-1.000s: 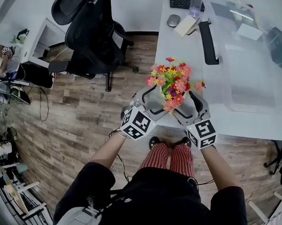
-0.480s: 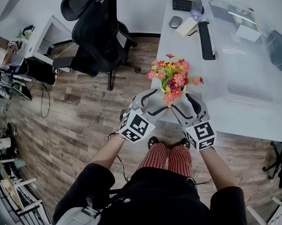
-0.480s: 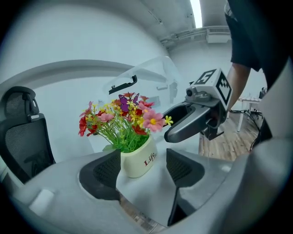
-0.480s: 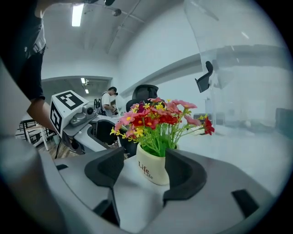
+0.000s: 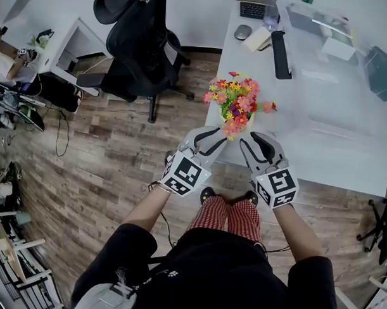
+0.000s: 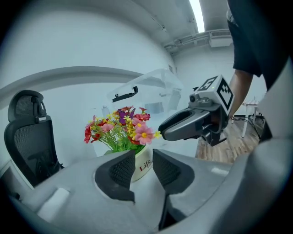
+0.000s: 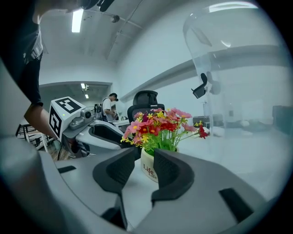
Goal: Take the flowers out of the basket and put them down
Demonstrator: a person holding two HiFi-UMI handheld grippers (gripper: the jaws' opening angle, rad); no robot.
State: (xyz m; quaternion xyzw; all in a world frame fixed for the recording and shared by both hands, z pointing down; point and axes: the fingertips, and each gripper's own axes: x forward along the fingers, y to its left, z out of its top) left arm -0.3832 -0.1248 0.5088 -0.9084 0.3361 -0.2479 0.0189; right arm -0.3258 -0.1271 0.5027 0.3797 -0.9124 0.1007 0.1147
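Flowers [image 5: 236, 106], potted, stand on the desk [image 5: 320, 142] near its front edge; placement appears complete. Left gripper [image 5: 211, 137] and right gripper [image 5: 256, 140] hover off that edge, their empty jaws just narrowed to a slit.

Bright, even indoor light, soft shadows. A ceiling strip light [image 6: 198, 16] glares in each gripper view; both views bulge and blacken at the corners. The desk [image 5: 333, 155] looks washed out; the flowers [image 6: 120, 130] are sharp.
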